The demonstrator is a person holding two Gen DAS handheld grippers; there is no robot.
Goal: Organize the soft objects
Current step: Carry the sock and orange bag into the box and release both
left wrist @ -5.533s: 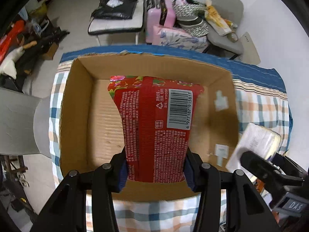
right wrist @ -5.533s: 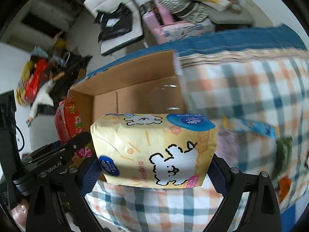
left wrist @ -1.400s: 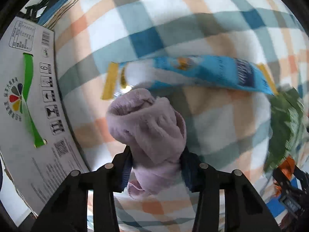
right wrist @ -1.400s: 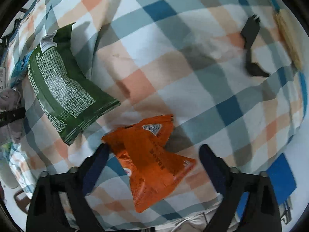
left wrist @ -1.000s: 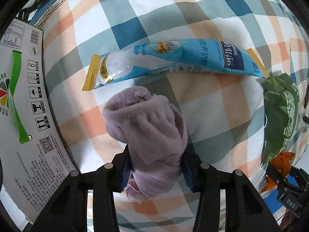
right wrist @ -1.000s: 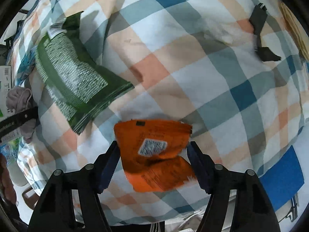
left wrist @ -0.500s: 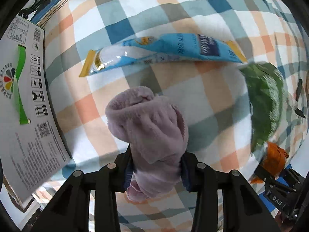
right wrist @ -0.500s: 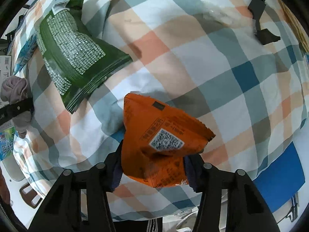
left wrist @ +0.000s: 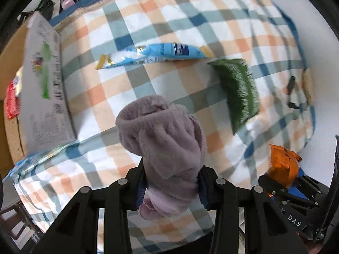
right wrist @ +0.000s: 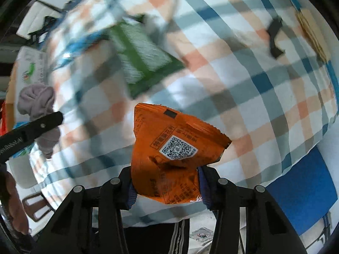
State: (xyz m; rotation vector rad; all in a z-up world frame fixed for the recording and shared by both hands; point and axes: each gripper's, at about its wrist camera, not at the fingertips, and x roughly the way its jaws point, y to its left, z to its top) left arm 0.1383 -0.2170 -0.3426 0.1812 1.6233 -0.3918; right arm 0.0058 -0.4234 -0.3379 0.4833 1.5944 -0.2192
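- Above the checked blanket (left wrist: 131, 67), the left gripper (left wrist: 171, 182) is clamped on a rolled purple towel (left wrist: 163, 139); the towel is held clear of the bed, its fluffy bulk bulging up past the jaws.
- Left wrist view only: a white box flap (left wrist: 45, 89) with a green stripe and blurred print stands at the left edge of the bed, and a red packet (left wrist: 11, 99) shows past it inside the cardboard box (left wrist: 10, 124).
- Left wrist view also shows a long blue packet (left wrist: 152, 56) lying flat on the blanket, with a green bag (left wrist: 239, 91) to its right; the writing on both is too blurred to read.
- Right wrist view only: the right gripper (right wrist: 166, 182) is clamped on an orange snack bag (right wrist: 169, 148), crumpled and tilted, lifted off the blanket.
- Markings: the orange bag carries a white QR code panel, a small black square and Chinese characters too small to read.
- Markings: the letters "DAS" are legible on the right gripper's body in the left wrist view.
- A black clip (right wrist: 274, 39) lies near the far right edge of the bed, well apart from the bags.
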